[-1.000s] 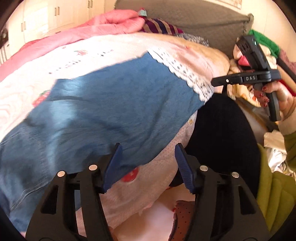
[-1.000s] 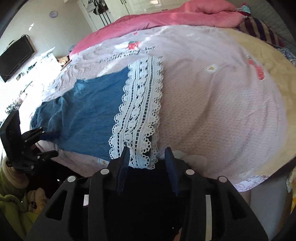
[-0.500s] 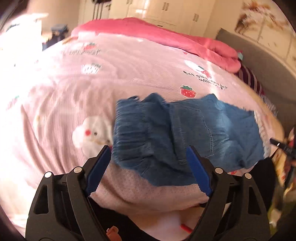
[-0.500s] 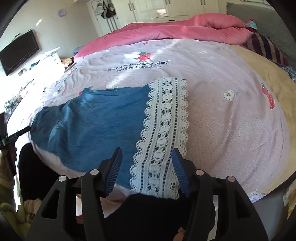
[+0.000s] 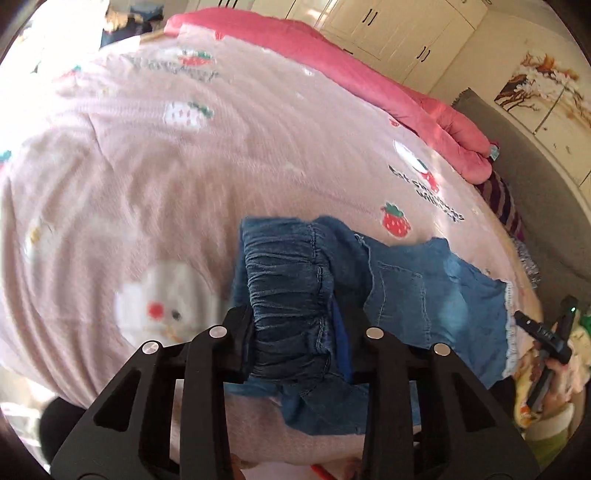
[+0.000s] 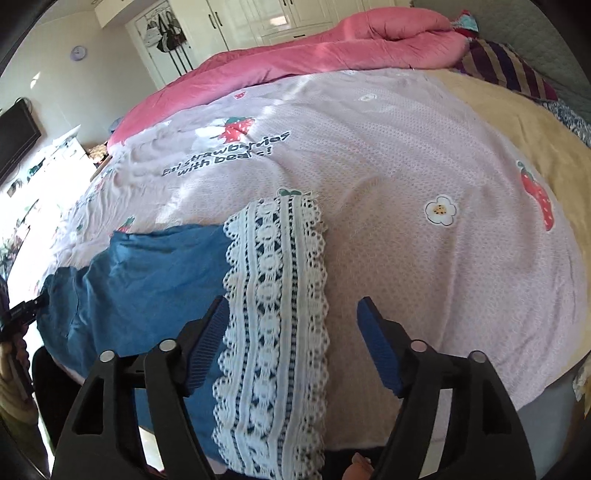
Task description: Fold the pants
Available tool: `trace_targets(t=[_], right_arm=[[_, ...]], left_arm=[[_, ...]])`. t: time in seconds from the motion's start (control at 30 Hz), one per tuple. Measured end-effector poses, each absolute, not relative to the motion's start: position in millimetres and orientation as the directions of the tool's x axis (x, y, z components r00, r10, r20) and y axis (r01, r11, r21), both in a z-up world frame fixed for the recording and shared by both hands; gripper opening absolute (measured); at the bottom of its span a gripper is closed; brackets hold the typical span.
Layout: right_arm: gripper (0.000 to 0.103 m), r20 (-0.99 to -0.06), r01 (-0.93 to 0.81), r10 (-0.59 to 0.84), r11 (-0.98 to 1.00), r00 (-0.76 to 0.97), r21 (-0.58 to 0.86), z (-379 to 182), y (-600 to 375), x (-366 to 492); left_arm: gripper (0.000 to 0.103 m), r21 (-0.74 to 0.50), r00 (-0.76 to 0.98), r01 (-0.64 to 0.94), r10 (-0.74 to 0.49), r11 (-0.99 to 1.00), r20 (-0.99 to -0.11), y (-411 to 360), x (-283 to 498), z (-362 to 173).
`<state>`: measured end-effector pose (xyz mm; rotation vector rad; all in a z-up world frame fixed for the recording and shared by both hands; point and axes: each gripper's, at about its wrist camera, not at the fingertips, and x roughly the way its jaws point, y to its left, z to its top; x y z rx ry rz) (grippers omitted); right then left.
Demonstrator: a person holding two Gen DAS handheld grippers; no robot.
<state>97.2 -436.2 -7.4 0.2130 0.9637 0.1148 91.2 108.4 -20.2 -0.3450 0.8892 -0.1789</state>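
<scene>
Left wrist view gave me the bed [image 5: 140,177] under its pale pink strawberry-print cover, one pair of denim pants [image 5: 424,295] spread near its close edge, and the gathered elastic waistband [image 5: 288,295] bunched between my left gripper's [image 5: 295,339] jaws. Those jaws had just been closing and now pinched that waistband. Only this view showed the waistband up close, plus a framed blossom picture [image 5: 535,92] on the wall and the white cupboards [image 5: 399,29].

Right wrist view showed what the other barely did: the white lace hem [image 6: 277,314] at the leg end of the pants [image 6: 147,288], lying flat on the cover. My right gripper [image 6: 291,350] had just been opening; its jaws stood wide, the lace between them but neither blue pad pressing on it. Only here did I see one television [image 6: 16,136] and one small wall clock [image 6: 78,52]. I counted one rolled pink quilt [image 6: 332,44] and one striped pillow [image 6: 506,70].
</scene>
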Motion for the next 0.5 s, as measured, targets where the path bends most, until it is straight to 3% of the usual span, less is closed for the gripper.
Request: trace_targets(t=[0.17,0.3,0.5], right_arm=[[0.068,-0.813,-0.019,0.158,0.984,0.56,0.178,-18.7,-422.8,103.3],[0.068,-0.8,-0.011,0.135,0.987,0.585,0.159,-16.0,-421.4,97.8],[0.07,-0.74,-0.062,0.131,0.991,0.659,0.119,12.6,-413.1,88.1]], left_arm=[[0.025,-0.332,0.618,-0.012,-0.254,0.943,-0.744,125.0,86.9,-30.8],[0.031,-0.37,0.613,-0.02,-0.282,0.929,-0.738,132.8,85.5,-46.5],[0.058,-0.359,0.635,-0.039,-0.254,0.933,-0.73,140.5,68.6,-27.0]])
